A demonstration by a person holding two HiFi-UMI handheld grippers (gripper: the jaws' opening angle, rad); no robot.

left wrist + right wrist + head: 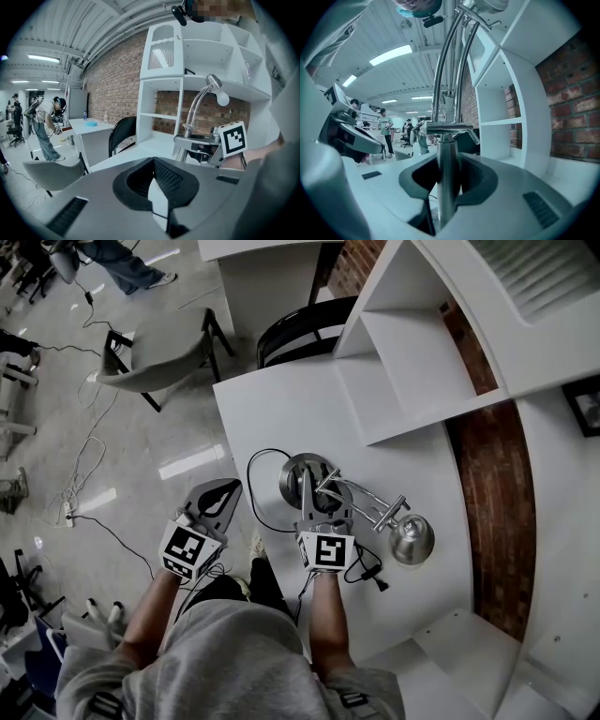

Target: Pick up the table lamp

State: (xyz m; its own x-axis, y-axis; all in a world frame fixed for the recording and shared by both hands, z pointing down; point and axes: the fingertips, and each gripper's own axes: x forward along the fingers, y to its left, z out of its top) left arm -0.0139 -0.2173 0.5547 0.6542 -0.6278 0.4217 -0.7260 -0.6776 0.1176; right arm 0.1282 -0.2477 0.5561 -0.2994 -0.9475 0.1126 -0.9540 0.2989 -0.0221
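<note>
The table lamp point(361, 495) stands on the white desk point(272, 409), close to its near edge. Its round base point(298, 474) is flat on the surface and its cord point(255, 493) loops off to the left. The right gripper point(319, 495) reaches in almost level. In the right gripper view its jaws are closed part way onto the lamp's upright post point(446, 178), which fills the gap between the two pads, so I judge the grip as made.

What matters for the lift is how that post runs. Its long axis is vertical, and the jaws cross it square on, low down and just above the base. From the top of the post the curved arms bend over to the right, carrying the shade point(411, 538) well out from the base (so the weight hangs to one side of the hold). A straight pull upward looks right. The likely trouble is the lamp swinging round the post towards the shade side, or slipping down the smooth metal.

The left gripper point(228, 488) hangs off the desk's left edge, apart from the lamp, with its jaws together on nothing. It is the farther hand by a clear margin, though near enough to steady the base if needed.
</note>
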